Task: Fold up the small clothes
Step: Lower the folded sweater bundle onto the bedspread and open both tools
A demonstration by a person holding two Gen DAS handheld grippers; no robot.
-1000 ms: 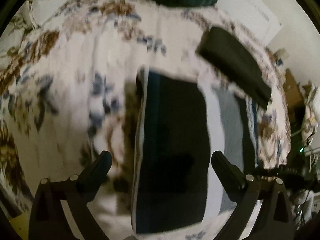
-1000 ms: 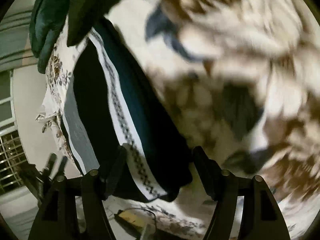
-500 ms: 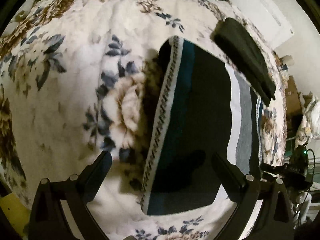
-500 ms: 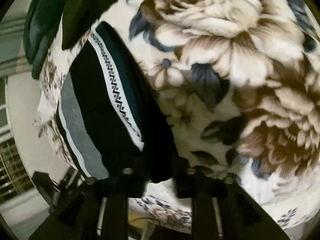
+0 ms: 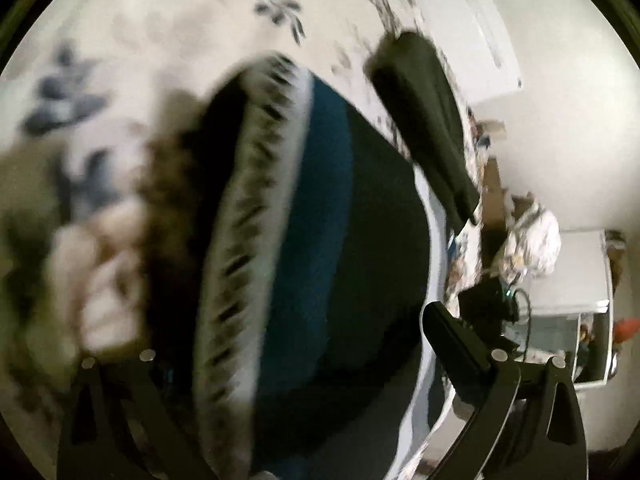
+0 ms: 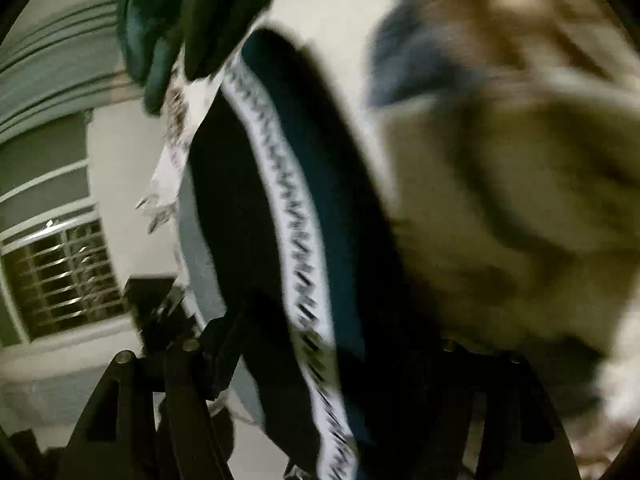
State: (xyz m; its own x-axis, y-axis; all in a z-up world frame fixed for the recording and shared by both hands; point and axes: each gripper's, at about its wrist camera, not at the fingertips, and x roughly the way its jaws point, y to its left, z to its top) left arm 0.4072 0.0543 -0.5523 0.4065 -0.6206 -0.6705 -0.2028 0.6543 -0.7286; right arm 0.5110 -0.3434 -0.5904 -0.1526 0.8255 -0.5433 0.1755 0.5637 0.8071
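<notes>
A small dark garment (image 5: 360,260) with a teal stripe and a white zigzag band lies on the floral blanket (image 5: 160,40). My left gripper (image 5: 320,320) hangs low over its near end with the jaws wide apart. The right finger (image 5: 452,344) shows clearly, while blur and fabric hide the left one. In the right wrist view the same garment (image 6: 248,208) runs between the fingers of my right gripper (image 6: 336,332). Its jaws are opening with the cloth's end between them and no pad visibly pressing on it. Both views are blurred.
A folded dark garment (image 5: 424,120) lies beyond the striped one near the blanket's edge. A dark green garment (image 6: 160,20) sits at the far end. Off the bed stand white furniture (image 5: 568,272) and a barred window (image 6: 60,272).
Half a second ago the right fingers were pinched together on the garment's end; they now stand apart. Both grippers have dropped closer to the cloth. The left jaws stay wide.
</notes>
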